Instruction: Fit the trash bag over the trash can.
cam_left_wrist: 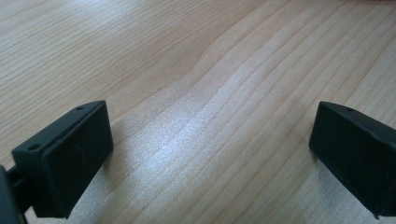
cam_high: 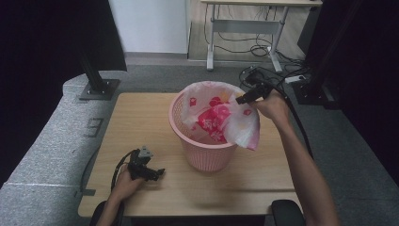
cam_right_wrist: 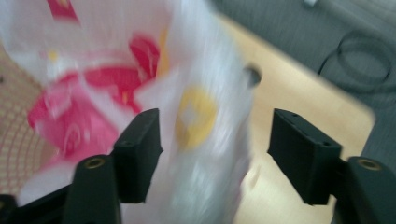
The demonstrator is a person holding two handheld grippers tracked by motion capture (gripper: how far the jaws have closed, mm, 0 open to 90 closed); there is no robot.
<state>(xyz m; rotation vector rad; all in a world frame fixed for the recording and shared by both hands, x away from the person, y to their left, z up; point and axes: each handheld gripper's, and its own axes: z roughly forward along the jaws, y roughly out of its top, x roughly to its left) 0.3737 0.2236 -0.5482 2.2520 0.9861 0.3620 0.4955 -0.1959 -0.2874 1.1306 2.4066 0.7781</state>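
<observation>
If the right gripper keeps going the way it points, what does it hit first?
Probably the plastic bag: the open right gripper faces its white fold draped over the pink basket rim, though blur hides depth.

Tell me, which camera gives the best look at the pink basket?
The high view: the whole pink basket stands on the table, bag draped inside. The right gripper view catches a blurred strip of its mesh; the left gripper view faces tabletop.
</observation>
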